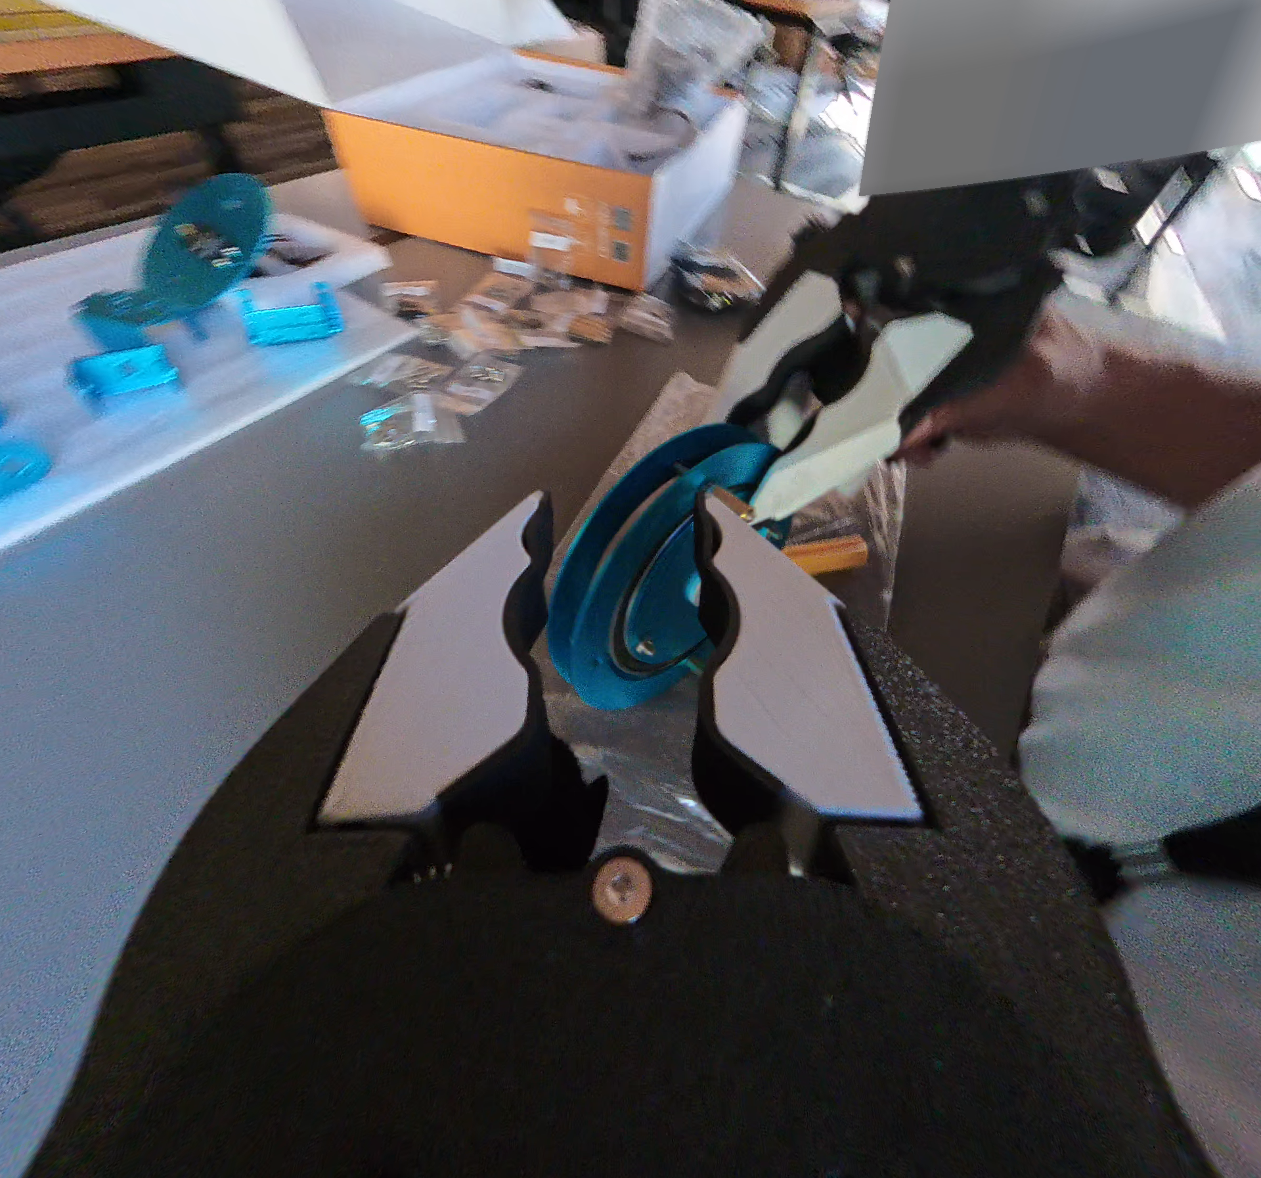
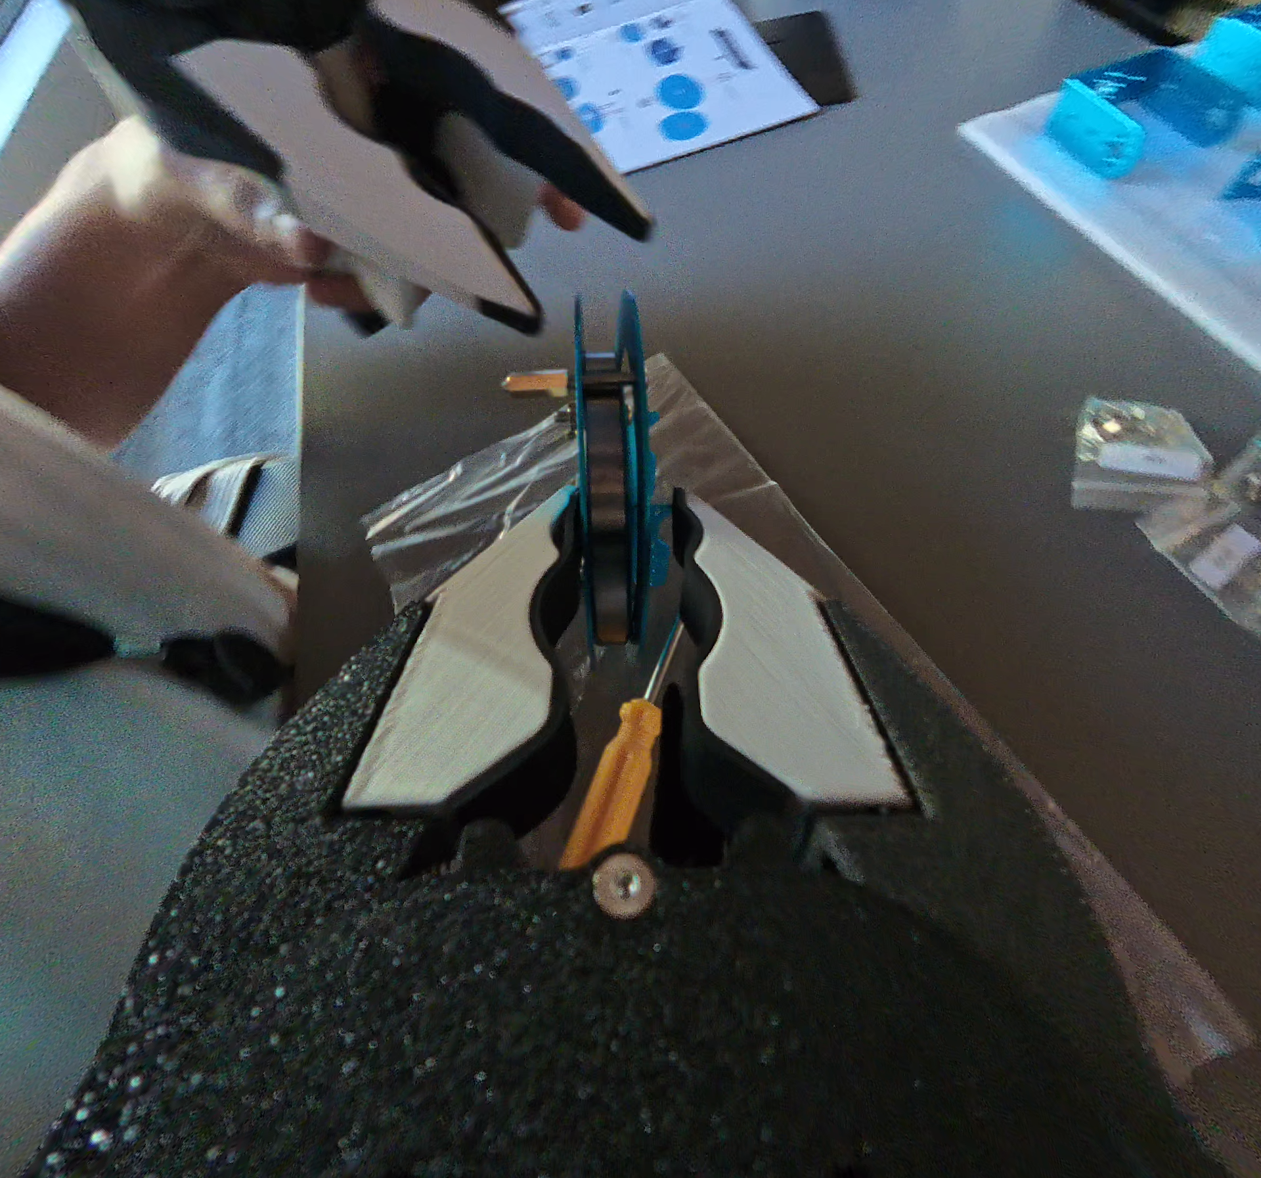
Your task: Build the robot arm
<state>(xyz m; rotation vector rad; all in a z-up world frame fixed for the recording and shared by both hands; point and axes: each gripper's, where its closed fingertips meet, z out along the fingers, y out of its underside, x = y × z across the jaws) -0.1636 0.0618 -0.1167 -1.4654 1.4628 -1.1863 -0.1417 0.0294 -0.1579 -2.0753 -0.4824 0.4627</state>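
A blue assembly of two discs with a black ring between them point(image 2: 607, 531) stands on edge on a clear plastic bag point(image 2: 471, 503) on the grey table. My right gripper point(image 2: 622, 497) is shut on the assembly and holds it upright. A brass post point(image 2: 535, 384) sticks out of its left side. An orange screwdriver point(image 2: 614, 776) lies under my right gripper. My left gripper point(image 1: 624, 500) is open, with its tips just in front of the assembly point(image 1: 614, 606). In the right wrist view the left gripper point(image 2: 587, 275) hovers above the assembly's far edge. The right gripper also shows in the left wrist view point(image 1: 771, 462).
An open orange and white box point(image 1: 491, 203) stands at the back. Small bags of parts point(image 1: 477, 340) lie in front of it. Blue metal parts point(image 1: 205, 299) lie on a white sheet to the left. A printed sheet point(image 2: 669, 60) and more bags point(image 2: 1146, 462) lie farther off. A person's arm point(image 1: 1126, 408) is at the right. The left gripper's tips are roughly 6 cm from the right gripper's. It is some 10 cm from my right tips to the orange screwdriver point(image 2: 614, 776).
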